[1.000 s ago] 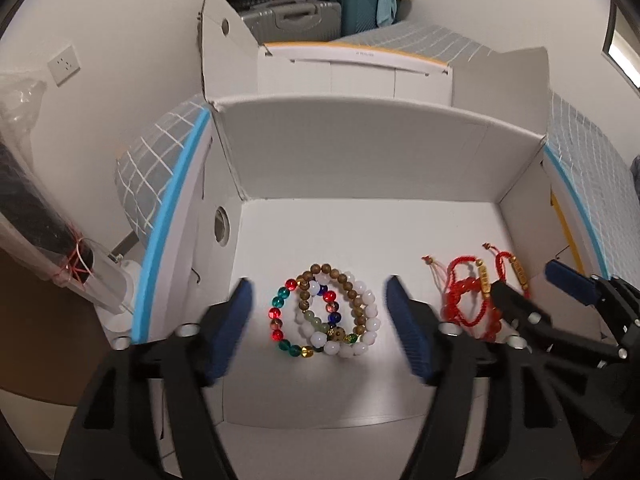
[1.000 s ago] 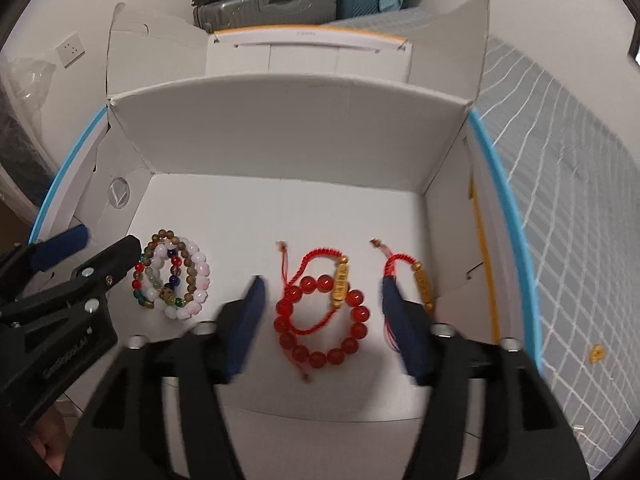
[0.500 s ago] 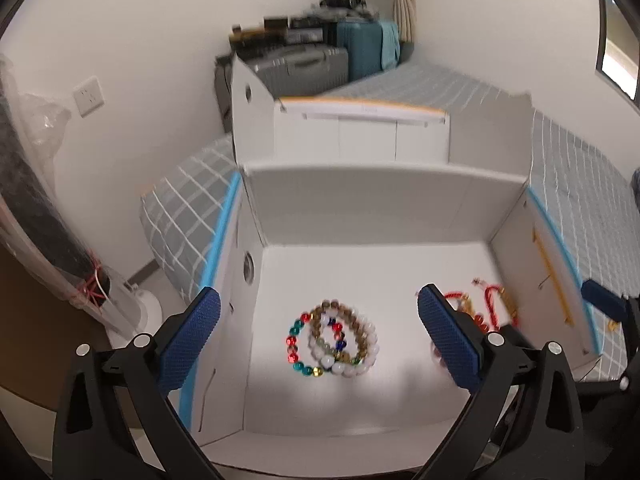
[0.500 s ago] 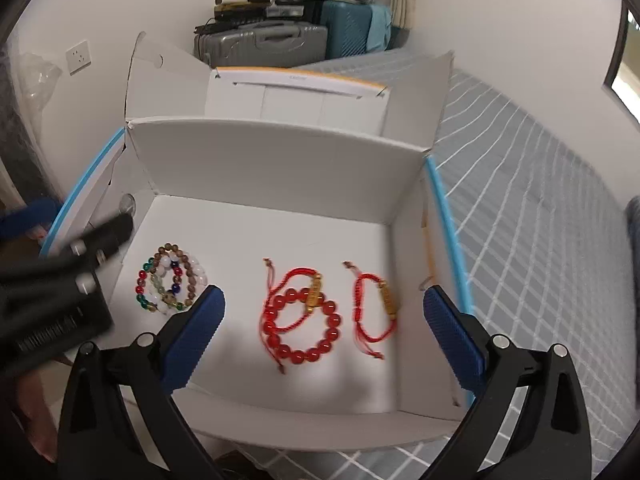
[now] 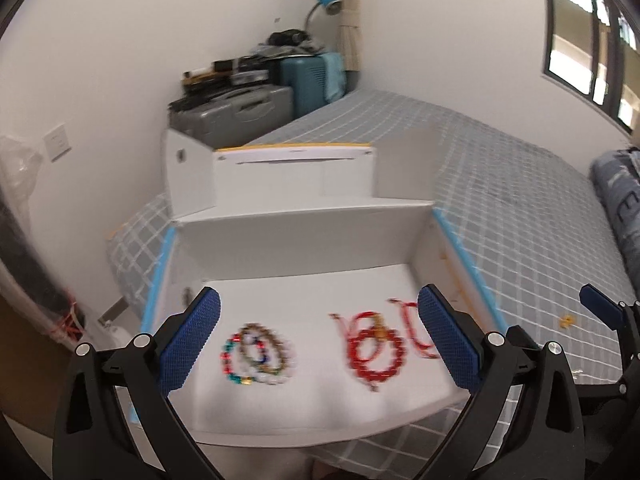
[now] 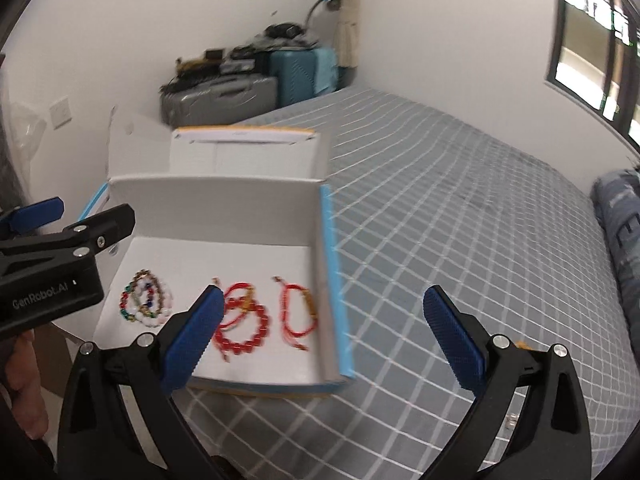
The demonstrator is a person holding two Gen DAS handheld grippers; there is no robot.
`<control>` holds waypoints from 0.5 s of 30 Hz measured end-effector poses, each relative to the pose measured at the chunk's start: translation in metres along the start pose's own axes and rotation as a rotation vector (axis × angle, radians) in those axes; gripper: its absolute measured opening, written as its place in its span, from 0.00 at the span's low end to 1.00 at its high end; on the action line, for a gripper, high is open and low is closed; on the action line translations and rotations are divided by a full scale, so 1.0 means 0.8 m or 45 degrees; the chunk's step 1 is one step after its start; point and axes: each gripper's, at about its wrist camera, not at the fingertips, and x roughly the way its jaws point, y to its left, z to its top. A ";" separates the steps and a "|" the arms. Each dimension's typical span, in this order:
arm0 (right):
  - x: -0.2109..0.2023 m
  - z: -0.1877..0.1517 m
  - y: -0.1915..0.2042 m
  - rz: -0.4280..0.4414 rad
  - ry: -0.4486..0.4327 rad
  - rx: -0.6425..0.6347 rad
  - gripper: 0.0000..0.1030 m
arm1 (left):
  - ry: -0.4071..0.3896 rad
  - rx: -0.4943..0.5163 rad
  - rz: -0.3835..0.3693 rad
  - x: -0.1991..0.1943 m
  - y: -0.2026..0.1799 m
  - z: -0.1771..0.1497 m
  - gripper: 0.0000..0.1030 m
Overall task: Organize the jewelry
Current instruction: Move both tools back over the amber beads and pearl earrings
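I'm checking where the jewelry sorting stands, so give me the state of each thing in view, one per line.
White box: open, flaps up, resting on the bed.
Mixed bead bracelets: piled at the box's left, untouched.
Red bead bracelet: lying mid-box, free.
Red cord bracelet: flat at the right wall.
Left gripper: fingers wide, empty.
Right gripper: fingers wide, empty.

Legible text: one item. "GenRobot.AI", pale lettering on the black body of the left gripper point(image 6: 60, 224), seen in the right wrist view. No other readable lettering, labels or numbers.
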 end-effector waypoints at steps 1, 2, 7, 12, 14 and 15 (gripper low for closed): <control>-0.006 -0.004 -0.015 -0.011 -0.017 0.022 0.93 | -0.005 0.016 -0.017 -0.002 -0.012 0.000 0.95; -0.009 -0.007 -0.025 -0.021 -0.024 0.037 0.93 | -0.008 0.038 -0.024 -0.003 -0.026 0.000 0.95; -0.021 -0.026 -0.091 -0.091 -0.026 0.122 0.93 | -0.051 0.125 -0.044 -0.009 -0.086 -0.001 0.95; -0.029 -0.054 -0.149 -0.156 -0.010 0.192 0.93 | -0.061 0.173 -0.117 -0.005 -0.139 -0.002 0.95; -0.030 -0.066 -0.170 -0.175 0.001 0.225 0.93 | -0.047 0.187 -0.168 0.000 -0.165 -0.003 0.95; -0.031 -0.072 -0.181 -0.185 0.006 0.243 0.93 | -0.039 0.197 -0.193 0.002 -0.179 -0.004 0.95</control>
